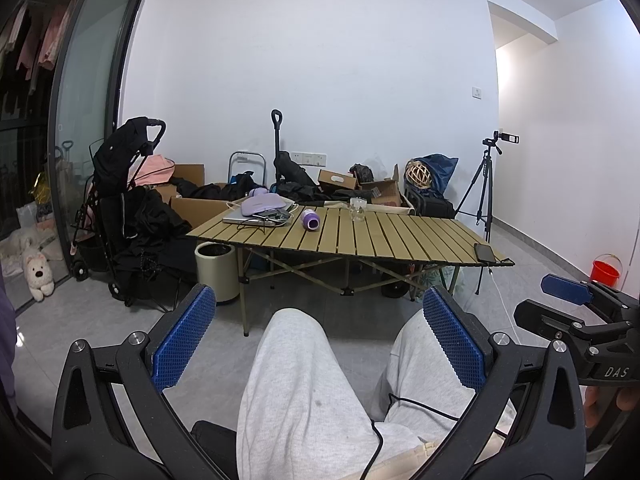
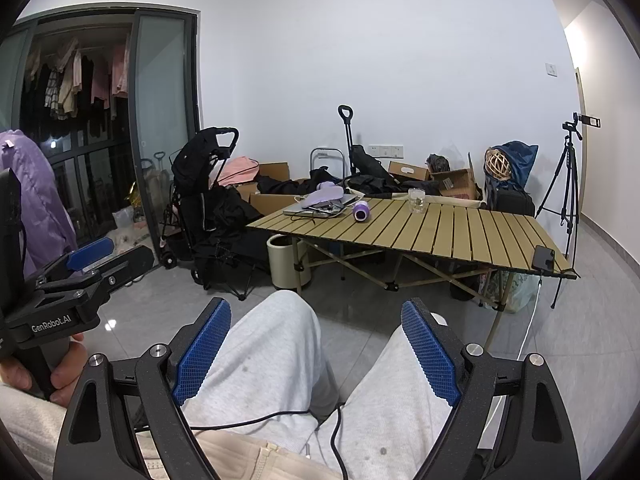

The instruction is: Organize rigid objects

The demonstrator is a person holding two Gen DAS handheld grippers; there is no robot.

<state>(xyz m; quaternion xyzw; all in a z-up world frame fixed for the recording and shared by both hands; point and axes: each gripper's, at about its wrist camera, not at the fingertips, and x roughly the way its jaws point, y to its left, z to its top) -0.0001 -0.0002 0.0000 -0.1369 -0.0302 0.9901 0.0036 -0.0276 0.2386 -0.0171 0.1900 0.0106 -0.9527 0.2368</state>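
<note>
Left gripper (image 1: 320,340): black frame with blue textured pads, jaws spread wide, nothing between them; it hangs above the person's grey sweatpants (image 1: 304,392), well short of the table.
Right gripper (image 2: 316,354): same build, jaws spread wide and empty, also over the lap; in the left wrist view its blue tip shows at the right edge.
Table: tan slatted folding table (image 1: 400,240) on crossed metal legs, across the grey tiled floor from both grippers.
Purple bottle: small purple cylindrical bottle (image 1: 310,219) with a white band, lying on its side near the far edge, left of centre.
Glass: clear glass cup (image 1: 358,209) standing upright at the far edge, right of the bottle and apart from it.
Laptop stack: silver laptop (image 1: 256,219) at the far left corner, a lavender pouch (image 1: 264,203) and cables lying on top.
Phone: black phone (image 1: 485,253) flat at the near right corner, a white cable hanging from it.
Under the table: cream cylindrical bin (image 1: 216,270) by the left leg.
Right of the table: black tripod with a camera (image 1: 486,184); red bucket (image 1: 606,270) on the floor.
</note>
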